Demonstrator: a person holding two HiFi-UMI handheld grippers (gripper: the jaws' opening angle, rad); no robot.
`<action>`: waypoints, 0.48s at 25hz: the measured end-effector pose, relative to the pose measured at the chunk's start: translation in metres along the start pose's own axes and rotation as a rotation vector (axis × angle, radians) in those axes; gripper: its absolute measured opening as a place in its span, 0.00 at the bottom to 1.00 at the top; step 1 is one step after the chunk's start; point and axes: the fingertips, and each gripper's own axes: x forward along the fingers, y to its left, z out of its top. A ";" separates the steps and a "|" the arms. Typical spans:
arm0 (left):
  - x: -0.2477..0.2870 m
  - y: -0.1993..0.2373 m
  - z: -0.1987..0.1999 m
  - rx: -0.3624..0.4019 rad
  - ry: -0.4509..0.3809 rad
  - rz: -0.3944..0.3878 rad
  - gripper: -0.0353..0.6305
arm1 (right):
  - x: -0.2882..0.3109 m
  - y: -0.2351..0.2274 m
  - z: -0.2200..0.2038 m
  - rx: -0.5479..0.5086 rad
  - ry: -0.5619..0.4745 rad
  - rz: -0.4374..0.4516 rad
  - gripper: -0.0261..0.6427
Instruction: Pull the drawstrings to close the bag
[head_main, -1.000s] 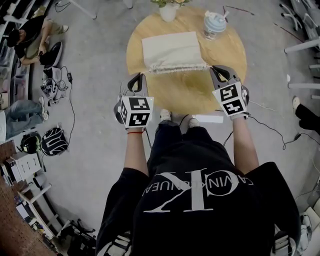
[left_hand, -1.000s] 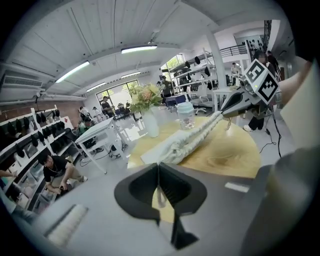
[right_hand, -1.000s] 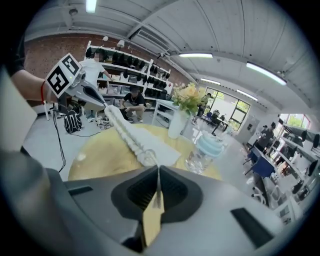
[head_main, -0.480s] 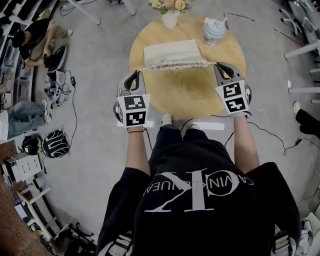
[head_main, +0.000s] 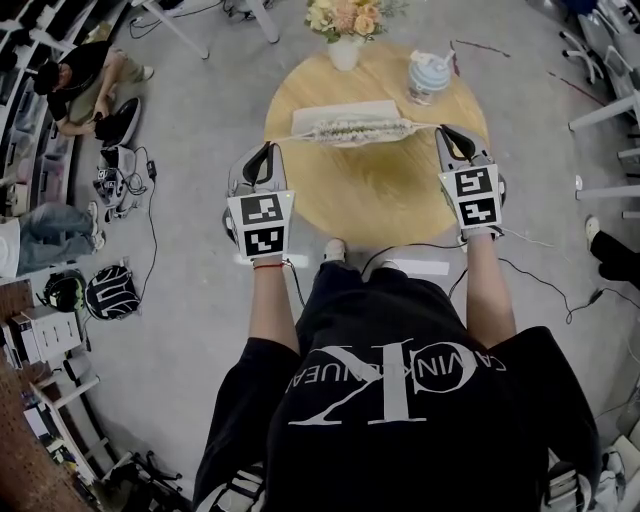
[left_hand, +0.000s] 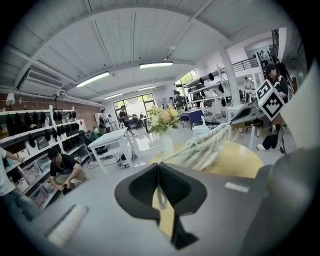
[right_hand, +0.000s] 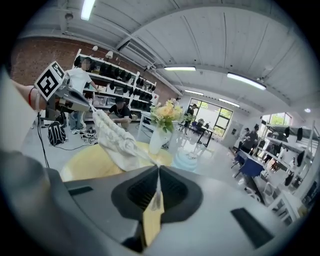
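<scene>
A cream cloth bag (head_main: 350, 120) lies on the round wooden table (head_main: 380, 195), its mouth bunched into tight pleats. A thin drawstring runs taut from each end of the mouth. My left gripper (head_main: 270, 151) is shut on the left drawstring (head_main: 286, 139) beyond the table's left edge. My right gripper (head_main: 446, 132) is shut on the right drawstring (head_main: 424, 126). In the left gripper view the cord (left_hand: 161, 198) is pinched between the closed jaws and leads to the gathered bag (left_hand: 205, 146). The right gripper view shows its cord (right_hand: 156, 199) pinched likewise, with the bag (right_hand: 116, 139) stretched ahead.
A white vase of flowers (head_main: 345, 28) and a lidded cup (head_main: 428, 74) stand at the table's far side behind the bag. A person sits on the floor at the left (head_main: 80, 85) among bags and cables. Chair legs stand at the right.
Both grippers have moved forward and further apart, pulling the cords taut. The bag's mouth has drawn from loosely gathered into a narrow, tight bunch and the bag looks shorter.
</scene>
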 end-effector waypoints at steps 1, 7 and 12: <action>-0.001 0.003 0.000 -0.001 -0.002 0.006 0.08 | 0.000 -0.002 0.001 0.000 -0.002 -0.002 0.07; -0.005 0.010 0.000 -0.022 -0.009 0.032 0.08 | -0.001 -0.012 0.002 -0.011 -0.005 -0.025 0.07; -0.010 0.018 0.004 -0.027 -0.018 0.056 0.08 | -0.004 -0.021 0.009 0.004 -0.012 -0.054 0.07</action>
